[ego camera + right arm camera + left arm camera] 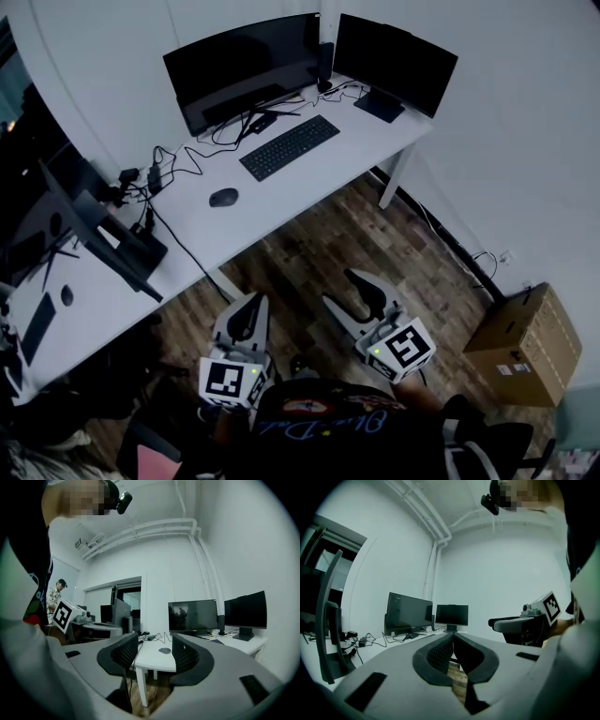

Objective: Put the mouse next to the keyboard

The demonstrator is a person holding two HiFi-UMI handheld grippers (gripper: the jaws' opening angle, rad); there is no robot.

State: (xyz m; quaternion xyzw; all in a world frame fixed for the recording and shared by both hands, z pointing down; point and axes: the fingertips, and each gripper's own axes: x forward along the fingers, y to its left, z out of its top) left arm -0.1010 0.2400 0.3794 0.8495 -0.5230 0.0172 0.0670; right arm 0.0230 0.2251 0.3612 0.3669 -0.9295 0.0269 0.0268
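Closest to me, both grippers hang over the wooden floor (309,253), well short of the desk (309,183). The left gripper (254,300) has its jaws brought together at the tips with nothing between them, while the right gripper (339,289) has its jaws standing well apart and empty; through that gap, its own view frames the mouse (164,650) far off. The mouse (223,197) lies on the bare white top, apart from the keyboard (290,146), toward the side where the cables (173,161) tangle. I'd judge it light and hard-shelled, with a smooth domed back that pads could slip off, so the sound hold is across its two flanks, low down, and closed gently. Beyond the keyboard stand two dark monitors (246,64). I cannot tell whether a cord trails from the mouse. The neighbouring desk at the left edge is too dark to read, and the person's own body cuts off the nearest floor.
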